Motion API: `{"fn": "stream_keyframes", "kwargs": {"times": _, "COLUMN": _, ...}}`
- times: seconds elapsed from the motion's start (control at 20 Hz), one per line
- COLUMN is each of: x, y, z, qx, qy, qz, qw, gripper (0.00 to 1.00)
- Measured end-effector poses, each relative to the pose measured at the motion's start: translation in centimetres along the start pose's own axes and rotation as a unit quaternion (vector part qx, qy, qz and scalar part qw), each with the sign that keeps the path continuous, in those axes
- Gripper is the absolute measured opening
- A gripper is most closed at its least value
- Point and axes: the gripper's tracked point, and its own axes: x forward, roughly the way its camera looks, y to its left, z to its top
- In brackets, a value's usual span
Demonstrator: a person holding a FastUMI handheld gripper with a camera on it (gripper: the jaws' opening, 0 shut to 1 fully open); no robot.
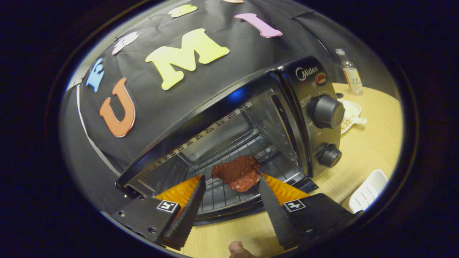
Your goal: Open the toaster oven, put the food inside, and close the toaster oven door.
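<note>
The black toaster oven (pixel 304 93) stands on the wooden table (pixel 373 150) with its door (pixel 229 213) folded down just ahead of my fingers. A reddish-brown slab of meat (pixel 238 173) lies on the wire rack (pixel 218 193) inside the oven mouth. My gripper (pixel 230 178) is open, its fingertips reaching into the oven opening. The meat sits between the tips, close against the right finger (pixel 269 200) and well apart from the left one (pixel 192 204). Only the right finger may touch it.
Two knobs (pixel 328 111) stick out of the oven's right panel. Beyond the oven stand a clear bottle (pixel 351 77) and a white dish (pixel 350 114) of small pale pieces. A white ribbed object (pixel 367 193) lies to the right of my fingers. A person's fingertip (pixel 236 249) shows below them.
</note>
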Motion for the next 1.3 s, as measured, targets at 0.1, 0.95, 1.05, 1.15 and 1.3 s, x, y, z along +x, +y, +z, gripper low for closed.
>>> {"fn": "stream_keyframes", "kwargs": {"times": 0.1, "x": -2.1, "y": 0.1, "z": 0.1, "qx": -0.049, "qy": -0.009, "qz": -0.003, "qw": 0.999, "gripper": 0.97}}
{"fn": "stream_keyframes", "kwargs": {"times": 0.95, "x": -17.9, "y": -2.6, "z": -11.1, "qx": -0.27, "qy": -0.013, "qz": -0.007, "qw": 0.963, "gripper": 0.98}}
{"fn": "stream_keyframes", "kwargs": {"times": 1.05, "x": -17.5, "y": -3.7, "z": -12.9, "qx": -0.254, "qy": 0.023, "qz": -0.022, "qw": 0.967, "gripper": 0.98}}
{"fn": "stream_keyframes", "kwargs": {"times": 1.15, "x": -16.9, "y": -4.2, "z": -13.4, "qx": -0.256, "qy": 0.037, "qz": -0.036, "qw": 0.965, "gripper": 0.98}}
{"fn": "stream_keyframes", "kwargs": {"times": 1.3, "x": -15.9, "y": -5.0, "z": -14.3, "qx": -0.254, "qy": 0.056, "qz": -0.056, "qw": 0.964, "gripper": 0.98}}
